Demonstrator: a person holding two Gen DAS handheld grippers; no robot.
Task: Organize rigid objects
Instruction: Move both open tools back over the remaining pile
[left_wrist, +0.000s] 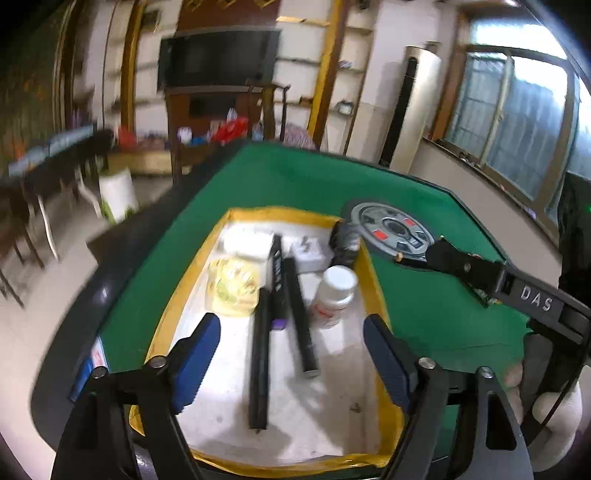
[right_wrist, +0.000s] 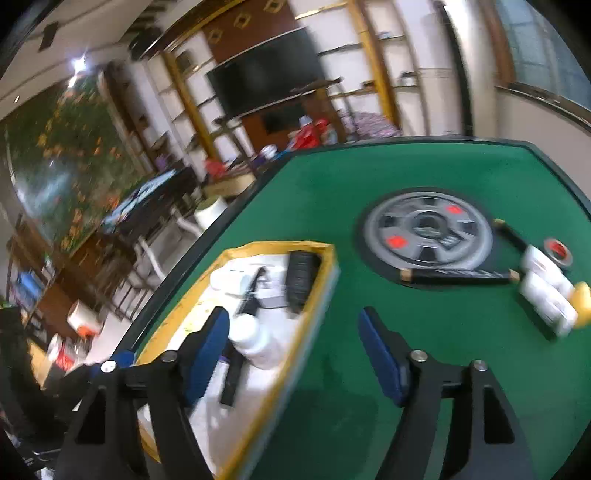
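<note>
Left gripper (left_wrist: 291, 354) wide open, empty, over yellow-rimmed tray (left_wrist: 373, 280); black pens (left_wrist: 260, 354) between fingers. Right gripper (right_wrist: 293, 354) wide open, empty, straddling tray rim.

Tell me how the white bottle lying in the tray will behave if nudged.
The white bottle lies on its side and looks round, so it will probably roll. It seems smooth plastic, likely light and slippery. The tray wall beside it should stop it.
</note>
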